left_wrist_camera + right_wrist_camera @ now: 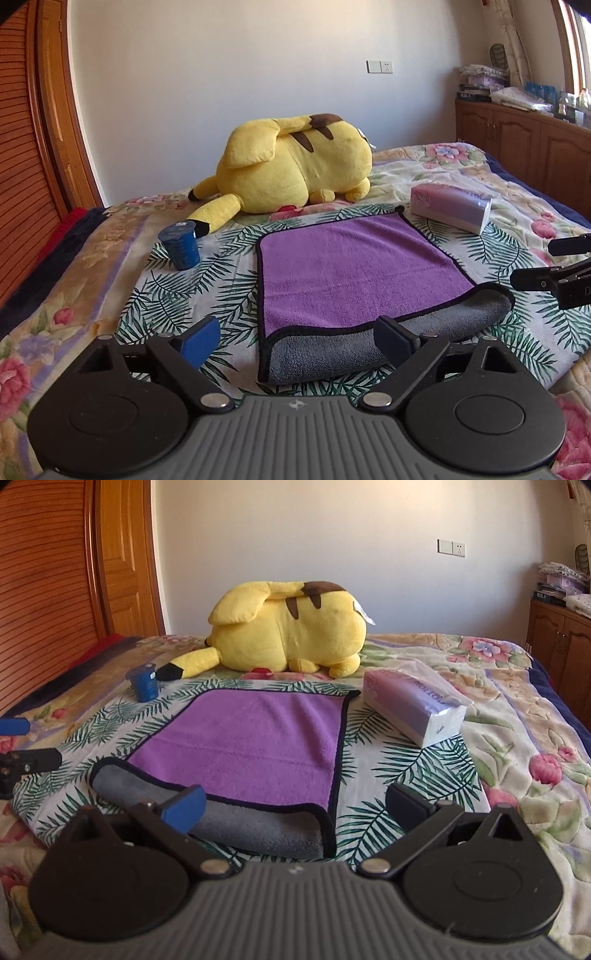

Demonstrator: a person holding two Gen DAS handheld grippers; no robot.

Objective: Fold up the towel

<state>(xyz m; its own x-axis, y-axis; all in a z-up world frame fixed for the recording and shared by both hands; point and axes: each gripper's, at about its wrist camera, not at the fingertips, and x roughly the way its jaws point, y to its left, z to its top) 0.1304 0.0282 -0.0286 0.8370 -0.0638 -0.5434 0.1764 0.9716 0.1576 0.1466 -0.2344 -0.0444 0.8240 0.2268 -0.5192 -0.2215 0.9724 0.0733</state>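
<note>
A purple towel [354, 266] with black trim lies flat on the bed, its near edge folded over so the grey underside [388, 343] shows as a rolled band. It also shows in the right wrist view [251, 742]. My left gripper [299, 341] is open and empty, just above the towel's near left corner. My right gripper [295, 805] is open and empty, over the near right corner. The right gripper also appears at the right edge of the left wrist view [554, 266], and the left gripper at the left edge of the right wrist view [26, 744].
A yellow plush toy [295, 166] lies behind the towel. A blue cup [181, 245] stands to the towel's left, a tissue pack [450, 208] to its right. The bed has a floral quilt [74, 302]. A wooden headboard is left, cabinets [517, 140] right.
</note>
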